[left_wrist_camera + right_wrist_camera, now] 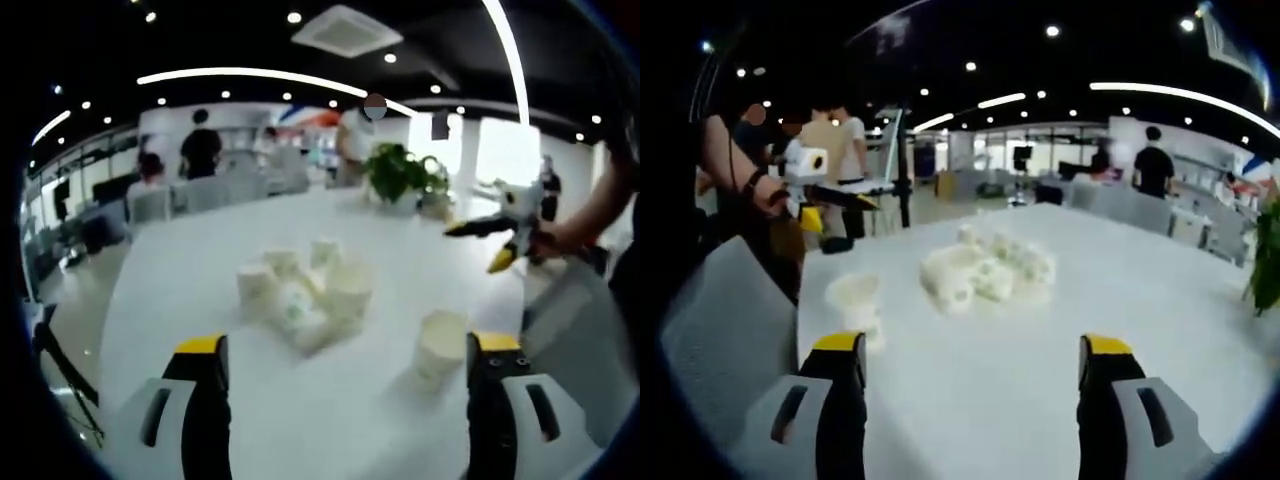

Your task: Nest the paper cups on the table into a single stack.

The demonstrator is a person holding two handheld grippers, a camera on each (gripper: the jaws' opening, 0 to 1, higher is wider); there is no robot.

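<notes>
The left gripper (345,400) is hovering over the white surface (180,290) with its fingers spread wide and holding nothing. The right gripper (970,400) is doing likewise, fingers parted and empty. A cluster of paper cups (305,290) is sitting ahead of the left fingers, between them and well beyond their tips; some cups are standing upright, others appear to be lying on their sides, though blur is obscuring the count. One single cup (440,345) is standing apart, just inside the left gripper's right-hand finger. In the right gripper view the same cluster (985,270) is lying ahead between the fingers, with the lone cup (855,300) just beyond the left-hand finger. A potted plant (400,175) is standing past the cluster.

Judgement: the cups will be light, thin-walled and easily crushed, and inclined to slide. A gentle grip across the wall near the stiffer rolled rim is looking advisable. Nesting is not yet begun.
</notes>
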